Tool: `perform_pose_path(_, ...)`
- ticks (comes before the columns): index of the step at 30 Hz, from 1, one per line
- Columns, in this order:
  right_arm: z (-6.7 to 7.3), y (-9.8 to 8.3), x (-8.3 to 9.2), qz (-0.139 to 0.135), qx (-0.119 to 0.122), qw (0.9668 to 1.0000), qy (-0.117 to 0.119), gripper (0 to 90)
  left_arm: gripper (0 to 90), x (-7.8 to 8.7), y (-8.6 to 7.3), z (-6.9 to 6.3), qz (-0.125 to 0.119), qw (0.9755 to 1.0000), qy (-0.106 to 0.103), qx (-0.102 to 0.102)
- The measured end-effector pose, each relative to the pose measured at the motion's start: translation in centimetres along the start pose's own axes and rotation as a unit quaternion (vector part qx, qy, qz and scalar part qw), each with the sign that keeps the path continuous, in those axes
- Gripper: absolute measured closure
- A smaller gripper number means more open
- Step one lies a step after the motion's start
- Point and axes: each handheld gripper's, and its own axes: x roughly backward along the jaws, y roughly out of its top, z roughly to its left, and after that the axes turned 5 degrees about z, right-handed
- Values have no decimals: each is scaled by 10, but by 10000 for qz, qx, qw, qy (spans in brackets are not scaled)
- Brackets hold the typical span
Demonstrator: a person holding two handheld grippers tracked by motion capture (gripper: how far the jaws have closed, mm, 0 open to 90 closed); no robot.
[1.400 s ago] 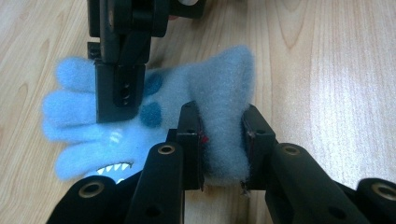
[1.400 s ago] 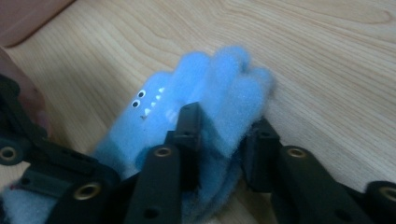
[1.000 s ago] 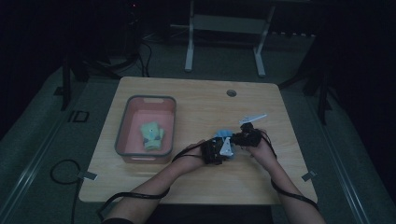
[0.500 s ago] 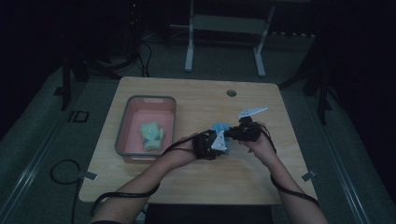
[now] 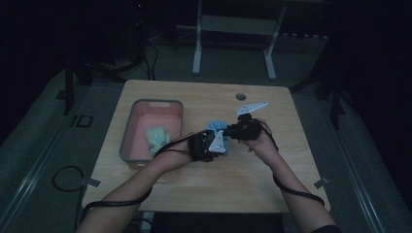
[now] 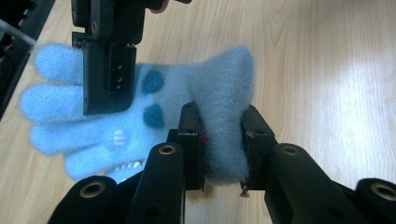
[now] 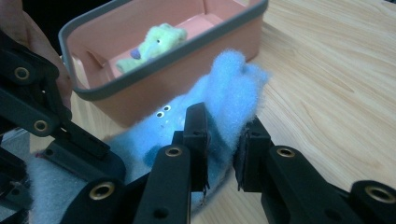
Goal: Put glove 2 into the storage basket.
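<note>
A fluffy light-blue glove [image 5: 216, 128] hangs above the middle of the wooden table, held from both ends. My left gripper [image 5: 210, 145] is shut on its cuff; in the left gripper view the cuff [image 6: 224, 107] is squeezed between my own jaws [image 6: 223, 135]. The other gripper [image 6: 108, 70] clamps the glove's finger end there. My right gripper [image 5: 237, 130] is shut on that finger end, and the right gripper view shows blue fleece [image 7: 229, 84] bunched between its jaws [image 7: 223, 140]. The left gripper's black linkage [image 7: 56, 135] sits close at the left.
A pink bin with a grey rim [image 5: 156, 102] stands on the table's left half, with a pale green plush toy [image 5: 158, 137] inside; it lies right behind the glove in the right gripper view [image 7: 187, 60]. A round grommet [image 5: 240, 96] sits near the far edge.
Both hands have risen with the glove between them and drifted left and away from the front edge. Both grips are unchanged.
</note>
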Motion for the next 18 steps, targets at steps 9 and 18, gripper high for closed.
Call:
perform_pose_path(9, 15, 27, -11, -3, 137, 9999, 71, 773, 747, 21, -15, 4, 122, 9997, 187, 84)
perform_pose_path(18, 27, 49, -29, -49, 195, 9997, 163, 774, 747, 37, -35, 9, 231, 9991, 299, 194)
